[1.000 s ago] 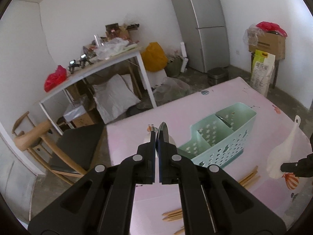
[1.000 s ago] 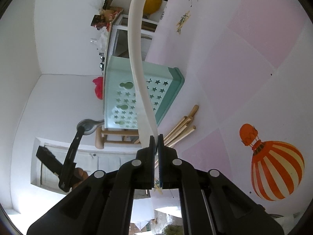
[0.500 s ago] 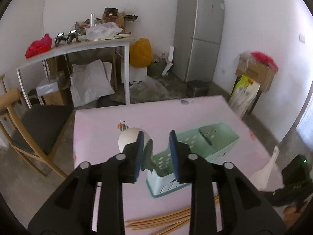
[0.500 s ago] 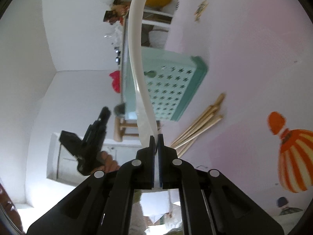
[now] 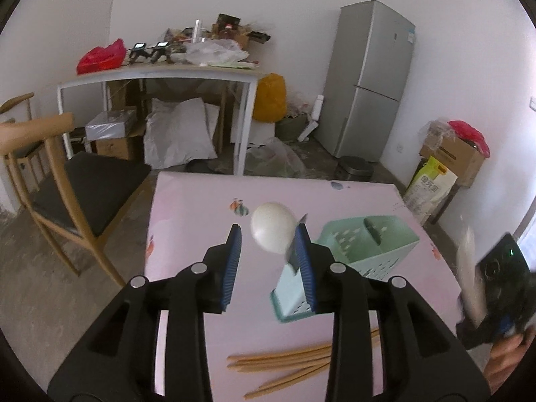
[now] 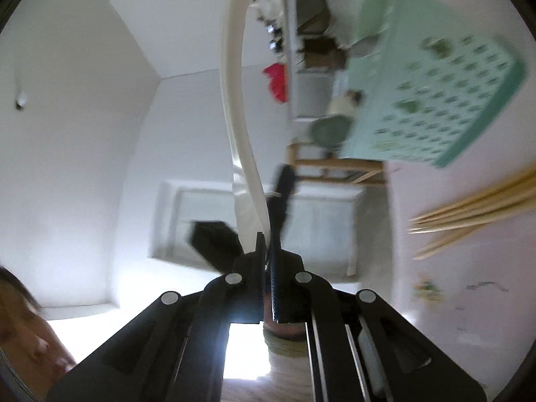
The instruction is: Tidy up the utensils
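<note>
A: What is happening with the left claw right now?

B: Its jaws have just been opening, and they are standing apart. A grey utensil, blurred, is lying against the right finger, but the left finger is well off it, so nothing is being pinched.

A: So it is letting go?

B: That is how I am reading it: a second ago the jaws were clamped together on the dark utensil. The green caddy is sitting on the pink counter just beyond the fingers, so the piece is probably dropping toward a compartment.

A: And the right claw?

B: It is clamping the white rice paddle by its end, blade pointing away, and the view is swinging, all blur.

A: What is left?

B: The chopsticks are lying loose on the counter beside the caddy, and a white spoon bowl is showing past the left fingers.
</note>
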{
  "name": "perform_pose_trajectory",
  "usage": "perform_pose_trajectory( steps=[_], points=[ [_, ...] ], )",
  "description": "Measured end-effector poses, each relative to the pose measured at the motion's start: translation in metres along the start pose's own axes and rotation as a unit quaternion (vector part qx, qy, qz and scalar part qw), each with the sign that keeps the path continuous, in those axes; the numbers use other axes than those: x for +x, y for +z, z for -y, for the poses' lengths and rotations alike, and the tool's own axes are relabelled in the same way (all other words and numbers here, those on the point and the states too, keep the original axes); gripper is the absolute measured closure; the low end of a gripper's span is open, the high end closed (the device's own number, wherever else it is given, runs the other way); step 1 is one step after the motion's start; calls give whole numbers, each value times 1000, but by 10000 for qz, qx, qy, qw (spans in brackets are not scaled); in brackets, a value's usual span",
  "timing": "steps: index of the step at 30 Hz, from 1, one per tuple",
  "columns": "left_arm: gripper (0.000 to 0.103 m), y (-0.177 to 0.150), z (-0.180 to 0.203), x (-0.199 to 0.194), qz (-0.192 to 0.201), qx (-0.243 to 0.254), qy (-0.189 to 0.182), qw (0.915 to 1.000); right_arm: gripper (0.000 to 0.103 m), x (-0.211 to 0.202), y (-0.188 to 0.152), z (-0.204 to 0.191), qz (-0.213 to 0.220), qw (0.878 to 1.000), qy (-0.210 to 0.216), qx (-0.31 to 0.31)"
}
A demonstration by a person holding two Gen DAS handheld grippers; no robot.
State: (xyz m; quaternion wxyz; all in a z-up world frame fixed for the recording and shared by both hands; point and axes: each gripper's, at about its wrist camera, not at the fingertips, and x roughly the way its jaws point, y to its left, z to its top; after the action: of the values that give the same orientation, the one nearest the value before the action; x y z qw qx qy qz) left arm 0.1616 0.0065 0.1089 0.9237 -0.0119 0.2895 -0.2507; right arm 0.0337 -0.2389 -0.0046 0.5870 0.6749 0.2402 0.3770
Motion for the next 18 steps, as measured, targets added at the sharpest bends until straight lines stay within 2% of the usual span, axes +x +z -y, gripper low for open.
perform_pose_trajectory(
  steps=[3, 9, 18],
  points=[
    [72, -6, -10, -3, -44, -91, 97, 9999, 100, 14, 11, 8, -73, 9977, 532, 416],
    [72, -13, -23, -1, -176, -228, 154, 9995, 100, 31, 19, 24, -130, 9919, 846, 943],
    [72, -18, -21, 6, -282, -186, 167, 9993, 100, 25, 28, 42, 242, 9754, 1556, 1540]
  ],
)
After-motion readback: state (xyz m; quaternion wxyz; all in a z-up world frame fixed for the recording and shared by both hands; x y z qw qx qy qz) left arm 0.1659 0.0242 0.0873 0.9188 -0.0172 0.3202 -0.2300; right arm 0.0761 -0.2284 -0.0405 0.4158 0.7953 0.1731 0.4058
